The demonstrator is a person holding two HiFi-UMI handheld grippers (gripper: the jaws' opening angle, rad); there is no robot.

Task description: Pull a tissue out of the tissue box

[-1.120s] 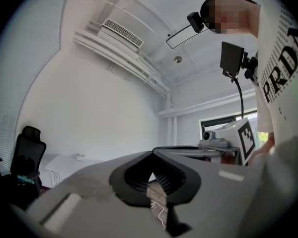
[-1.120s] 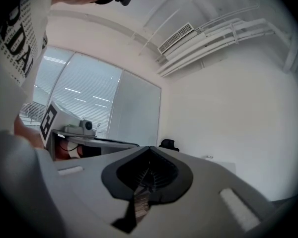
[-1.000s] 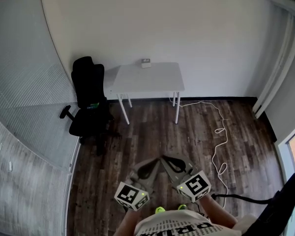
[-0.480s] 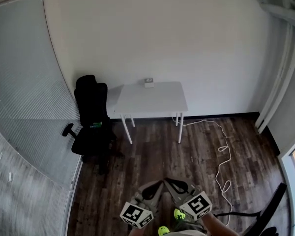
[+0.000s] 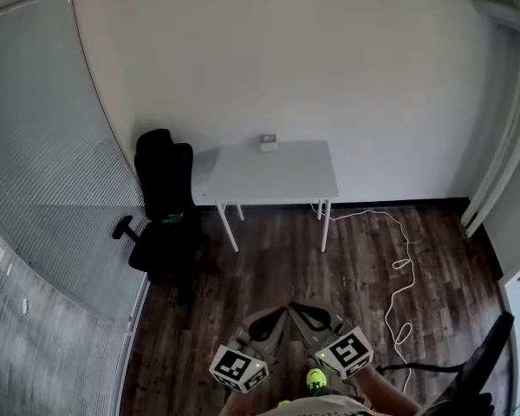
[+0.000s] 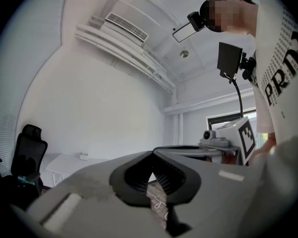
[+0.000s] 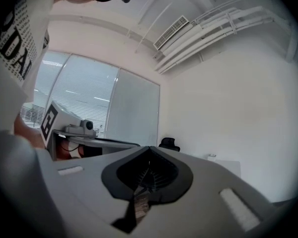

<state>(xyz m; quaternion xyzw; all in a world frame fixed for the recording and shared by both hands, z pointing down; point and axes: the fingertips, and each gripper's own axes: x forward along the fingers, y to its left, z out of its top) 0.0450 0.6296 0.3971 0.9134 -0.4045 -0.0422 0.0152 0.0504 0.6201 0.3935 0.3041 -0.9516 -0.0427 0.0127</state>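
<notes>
Left claw (image 5: 277, 312): jaws closed tip to tip, nothing between them. The left gripper view (image 6: 153, 155) shows only floor through the gap behind the tips. Right claw (image 5: 296, 308): same, fully closed and empty, as its own view confirms (image 7: 149, 148). Both are held level, side by side, tips close together and pointing at the far wall. They're low in the head view, right in front of the person.

Change over the last second: the table (image 5: 277, 180) has slid down the head view and got a bit bigger, and the claws have dropped toward the bottom edge. The jaws haven't changed and both claws are in the same pose. I read that as the person walking in with the head lifting, so this is still the approach and no reach has started.

Box (image 5: 268, 140) is at the back edge of the table, against the wall and well apart from both claws, with open floor between. It's too small here to see whether a tissue sticks out.

For the task: nothing has been touched yet. One claw will have to open before it can pinch a tissue. Chair (image 5: 165, 202) is left of the table, cable (image 5: 399, 267) is on the floor to the right, and neither looks to be in the way.
</notes>
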